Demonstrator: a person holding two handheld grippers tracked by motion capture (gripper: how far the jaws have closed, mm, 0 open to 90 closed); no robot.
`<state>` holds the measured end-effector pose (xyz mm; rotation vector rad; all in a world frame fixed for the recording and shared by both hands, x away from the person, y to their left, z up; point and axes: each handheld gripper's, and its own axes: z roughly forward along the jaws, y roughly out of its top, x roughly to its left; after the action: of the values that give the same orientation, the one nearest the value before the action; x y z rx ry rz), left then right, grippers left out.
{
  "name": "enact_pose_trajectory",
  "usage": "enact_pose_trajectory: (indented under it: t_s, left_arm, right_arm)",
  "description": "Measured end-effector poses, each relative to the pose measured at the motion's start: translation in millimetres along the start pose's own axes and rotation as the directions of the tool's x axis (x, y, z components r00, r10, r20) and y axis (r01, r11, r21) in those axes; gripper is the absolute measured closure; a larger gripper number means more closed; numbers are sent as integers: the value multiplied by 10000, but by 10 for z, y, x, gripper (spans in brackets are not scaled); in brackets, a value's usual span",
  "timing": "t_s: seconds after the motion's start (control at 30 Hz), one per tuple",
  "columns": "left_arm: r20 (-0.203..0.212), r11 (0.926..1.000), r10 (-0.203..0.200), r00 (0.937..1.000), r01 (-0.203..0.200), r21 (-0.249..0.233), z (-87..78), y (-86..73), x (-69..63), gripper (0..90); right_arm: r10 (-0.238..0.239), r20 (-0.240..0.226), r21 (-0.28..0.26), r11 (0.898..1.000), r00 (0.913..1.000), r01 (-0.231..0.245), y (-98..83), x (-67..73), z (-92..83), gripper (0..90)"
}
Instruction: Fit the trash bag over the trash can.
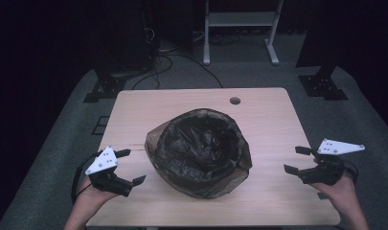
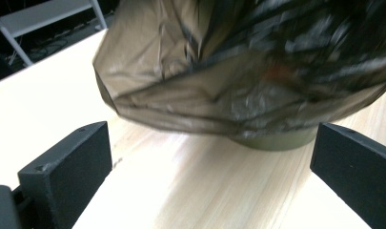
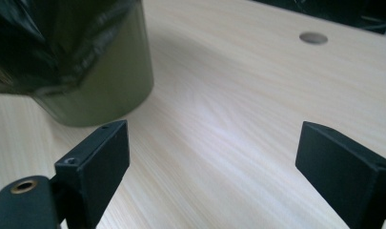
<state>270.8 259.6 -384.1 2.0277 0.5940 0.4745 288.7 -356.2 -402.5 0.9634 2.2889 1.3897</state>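
Black-bagged bin [image 1: 199, 152] bears no legible writing, between empty spread tongs

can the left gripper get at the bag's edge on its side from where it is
Probably yes: the left gripper is open, and bare table lies between it and the bag draped over the bin.

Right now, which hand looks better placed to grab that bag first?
Probably left: the left gripper sits open close beside the bag, facing it. The right gripper, also open, is farther away.
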Motion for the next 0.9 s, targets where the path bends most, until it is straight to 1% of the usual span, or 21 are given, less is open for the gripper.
enact_pose_trajectory:
  t_s: [0.07, 0.27, 0.33, 0.5, 0.57, 0.7, 0.9]
  left_arm:
    - [-80, 9998, -22, 10000, 24, 208, 48, -81, -6, 0]
    - [-204, 9983, -241, 9995, 252, 517, 168, -284, -9, 0]
    - [-321, 9975, -260, 9991, 280, 653, 211, -350, -8, 0]
    - [-506, 9941, -328, 9982, 379, 1021, 314, -479, -11, 0]
    - [-572, 9914, -245, 9981, 316, 1267, 347, -523, -6, 0]
    - [-713, 9858, -314, 9970, 426, 1623, 409, -624, 2, 0]
    - [-740, 9772, -253, 9969, 403, 2085, 473, -731, -10, 0]
  right_arm:
    - [89, 113, 126, 9999, 9999, -90, -93, -12, 36, 97]
    - [210, 378, 605, 9979, 9991, -233, -322, -34, 145, 97]
    - [256, 476, 726, 9969, 9985, -290, -393, -42, 179, 97]
    - [148, 661, 1058, 9941, 9977, -218, -512, -56, 245, 97]
    - [109, 723, 1195, 9926, 9973, -195, -558, -57, 267, 97]
    - [36, 840, 1571, 9874, 9965, -168, -639, -62, 319, 96]
    - [-93, 845, 1977, 9802, 9964, -76, -736, -74, 388, 96]
